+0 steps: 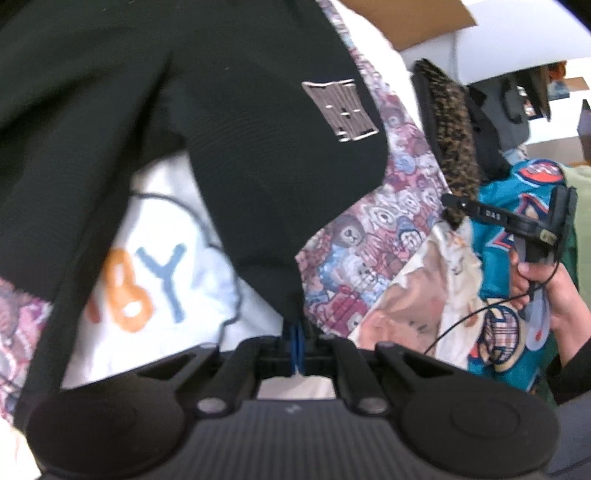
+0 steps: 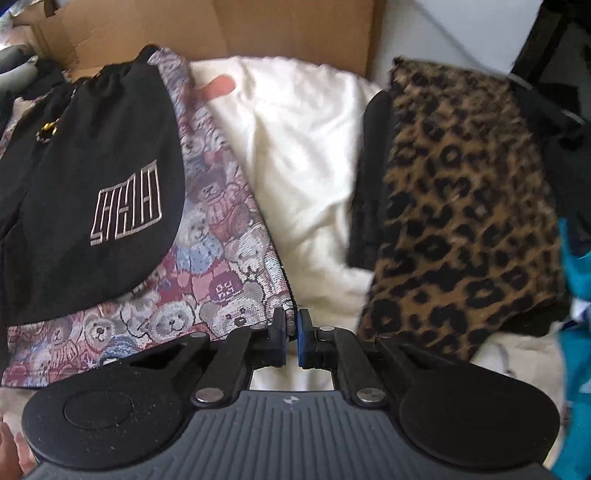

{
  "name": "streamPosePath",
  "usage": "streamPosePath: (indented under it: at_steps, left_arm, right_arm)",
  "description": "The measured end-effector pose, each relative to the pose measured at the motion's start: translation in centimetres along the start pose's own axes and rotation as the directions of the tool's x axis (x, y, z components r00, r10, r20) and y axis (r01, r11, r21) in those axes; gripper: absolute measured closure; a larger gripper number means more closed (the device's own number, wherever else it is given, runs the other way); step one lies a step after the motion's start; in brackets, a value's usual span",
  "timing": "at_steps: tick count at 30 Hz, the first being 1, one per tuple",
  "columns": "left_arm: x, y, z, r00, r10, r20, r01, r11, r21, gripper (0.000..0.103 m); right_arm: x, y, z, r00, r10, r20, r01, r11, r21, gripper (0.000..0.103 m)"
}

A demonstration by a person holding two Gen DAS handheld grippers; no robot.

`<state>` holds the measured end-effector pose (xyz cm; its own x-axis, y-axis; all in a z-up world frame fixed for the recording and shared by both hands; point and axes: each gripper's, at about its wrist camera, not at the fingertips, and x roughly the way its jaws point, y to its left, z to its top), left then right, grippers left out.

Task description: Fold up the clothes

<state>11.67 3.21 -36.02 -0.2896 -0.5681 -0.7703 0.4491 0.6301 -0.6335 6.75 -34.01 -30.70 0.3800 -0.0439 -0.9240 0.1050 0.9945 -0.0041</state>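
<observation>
A black garment [image 1: 229,122] with a grey embroidered logo [image 1: 340,110] fills the left wrist view. Its lower tip runs down between the blue pads of my left gripper [image 1: 297,332], which is shut on it. Under it lies a teddy-bear print cloth [image 1: 384,236]. In the right wrist view the same black garment [image 2: 92,206] rests on the bear print cloth [image 2: 221,266]. My right gripper [image 2: 291,330] is shut on that cloth's near corner. My right gripper [image 1: 452,203] also appears at the right of the left wrist view, held by a hand [image 1: 535,280].
A white garment with orange and blue letters [image 1: 147,280] lies under the black one. A leopard-print garment [image 2: 461,206] lies to the right, a white cloth [image 2: 303,177] in the middle, a teal jersey [image 1: 517,258] at far right. A cardboard box [image 2: 288,33] stands behind.
</observation>
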Motion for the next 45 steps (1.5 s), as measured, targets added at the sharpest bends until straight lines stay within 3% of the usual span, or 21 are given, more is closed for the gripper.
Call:
streamPosePath:
  at_steps: [12,17,30,34,35,36,38,45]
  left_arm:
    - [1.7,-0.2,-0.2,1.0,-0.008,-0.028,0.009,1.0,0.014,0.102]
    - [1.5,-0.8,-0.3,0.999,-0.039,-0.026,0.04,0.999,0.027,0.102]
    - [2.6,1.4,-1.3,0.997,0.021,-0.078,-0.02,1.0,0.013,0.1]
    - [0.4,1.3,-1.7,0.997,0.071,-0.027,-0.07,0.997,0.03,0.09]
    - [-0.3,1.5,-1.7,0.997,0.082,-0.013,-0.081,0.996,0.029,0.084]
    - [-0.9,1.6,-1.5,0.996,0.093,0.005,-0.093,0.996,0.016,0.081]
    - [-2.4,2.3,-1.6,0.992,0.12,0.042,-0.12,0.993,-0.009,0.08]
    - [-7.3,3.2,-2.1,0.955,0.258,0.148,-0.257,0.966,-0.029,0.079]
  right_arm:
    - [-0.6,0.0,0.7,0.993,-0.117,0.012,0.118,0.993,-0.024,0.101]
    - [-1.0,0.0,1.0,0.991,-0.13,0.018,0.13,0.991,-0.021,0.101]
    - [2.0,-0.1,0.1,0.985,-0.169,-0.036,0.169,0.985,0.018,0.098]
    - [0.9,-0.6,0.3,0.986,-0.164,-0.028,0.165,0.985,0.049,0.09]
    - [0.4,-0.6,0.3,0.986,-0.165,-0.021,0.166,0.984,0.062,0.079]
    - [0.0,-0.7,0.4,0.987,-0.158,-0.013,0.159,0.984,0.076,0.078]
    - [-0.6,-0.5,0.5,0.99,-0.139,0.003,0.138,0.985,0.101,0.078]
    - [-2.7,1.6,2.2,0.996,-0.054,0.065,0.048,0.995,0.091,0.078]
